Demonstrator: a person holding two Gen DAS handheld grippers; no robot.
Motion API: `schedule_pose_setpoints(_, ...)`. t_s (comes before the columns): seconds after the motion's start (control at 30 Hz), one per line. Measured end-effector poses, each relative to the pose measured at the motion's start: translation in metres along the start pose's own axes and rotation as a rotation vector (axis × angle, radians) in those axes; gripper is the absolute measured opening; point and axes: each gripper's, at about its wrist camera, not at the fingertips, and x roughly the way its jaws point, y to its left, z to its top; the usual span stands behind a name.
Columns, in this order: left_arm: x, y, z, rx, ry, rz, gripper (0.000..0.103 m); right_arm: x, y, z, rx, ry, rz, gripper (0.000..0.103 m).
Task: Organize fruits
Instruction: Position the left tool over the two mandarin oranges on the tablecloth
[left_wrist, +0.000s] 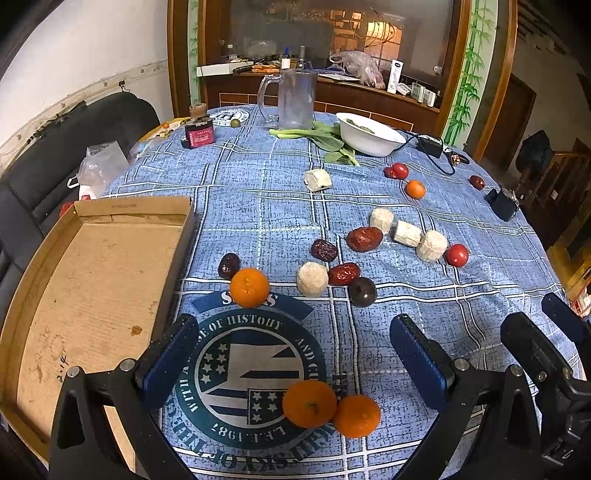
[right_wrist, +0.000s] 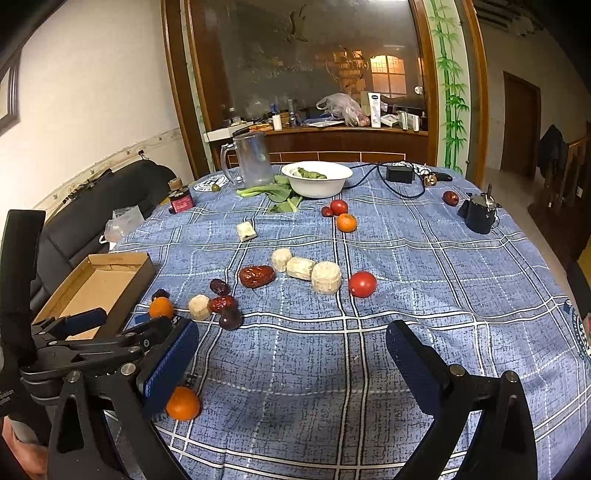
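Observation:
My left gripper (left_wrist: 295, 354) is open and empty above the blue tablecloth (left_wrist: 280, 206), with two oranges (left_wrist: 309, 403) lying between its fingers near me. A third orange (left_wrist: 249, 287) lies just ahead, beside the open cardboard box (left_wrist: 92, 280) on the left. Red dates (left_wrist: 364, 239), a dark plum (left_wrist: 362, 291), white cut pieces (left_wrist: 312, 279) and a tomato (left_wrist: 457, 255) are scattered mid-table. My right gripper (right_wrist: 291, 362) is open and empty over bare cloth. An orange (right_wrist: 182, 403) sits by its left finger. The tomato (right_wrist: 362, 284) lies ahead.
A white bowl (left_wrist: 369, 133), greens (left_wrist: 325, 138), a clear mug (left_wrist: 291, 98) and a red jar (left_wrist: 199, 133) stand at the far side. A black adapter with cable (left_wrist: 430, 146) and a small black device (left_wrist: 501, 203) sit at the right. A black chair (left_wrist: 55, 155) stands left.

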Motion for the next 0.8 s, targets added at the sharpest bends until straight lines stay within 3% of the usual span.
schedule_pose_setpoints(0.5, 0.004, 0.011, 0.002, 0.013, 0.006, -0.004, 0.103, 0.003, 0.01, -0.002, -0.061, -0.001, 0.008, 0.102)
schedule_pose_setpoints(0.63, 0.004, 0.016, 0.0, 0.031, 0.017, -0.018, 0.103, 0.006, 0.009, -0.004, -0.068, 0.014, 0.011, 0.095)
schedule_pose_setpoints(0.73, 0.002, 0.022, -0.002, 0.049, 0.025, -0.039, 0.103, 0.01, 0.008, -0.007, -0.074, 0.036, 0.02, 0.08)
schedule_pose_setpoints(0.8, 0.002, 0.027, -0.002, 0.051, 0.037, -0.057, 0.103, 0.012, 0.006, -0.008, -0.071, 0.047, 0.022, 0.08)
